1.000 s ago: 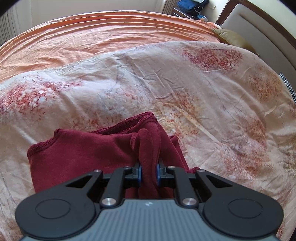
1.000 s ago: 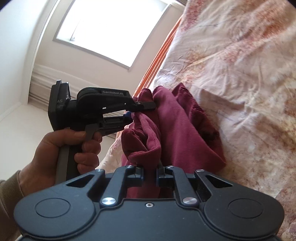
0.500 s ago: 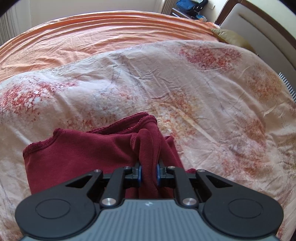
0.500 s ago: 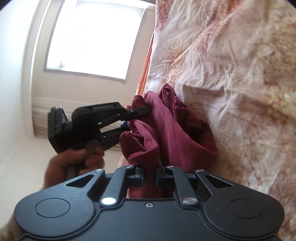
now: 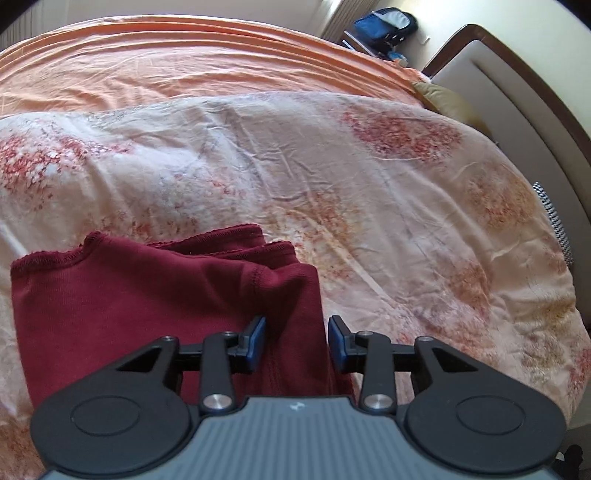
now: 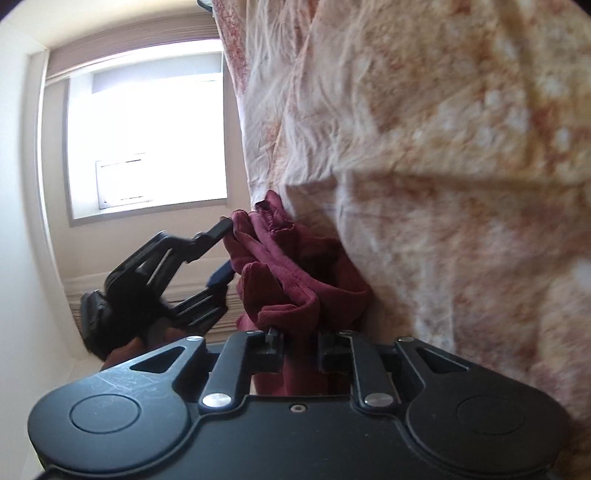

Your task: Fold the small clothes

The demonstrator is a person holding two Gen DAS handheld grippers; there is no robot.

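A dark red knit garment (image 5: 147, 295) lies folded on the floral quilt (image 5: 369, 203). My left gripper (image 5: 297, 341) is open, its blue pads on either side of the garment's right edge, not pinching it. In the right wrist view the left gripper (image 6: 225, 251) shows with its jaws apart beside the bunched red cloth (image 6: 295, 273). My right gripper (image 6: 301, 350) is shut on a fold of that red garment, close to the quilt (image 6: 443, 184).
An orange sheet (image 5: 184, 62) covers the far side of the bed. A padded headboard (image 5: 517, 110) and an olive pillow (image 5: 447, 99) are at the right. A blue bag (image 5: 384, 26) sits beyond the bed. A bright window (image 6: 147, 136) is at left.
My left gripper has opened and let go of the red garment, which now lies flatter on the quilt. My right gripper keeps its hold and has swung closer to the quilt.
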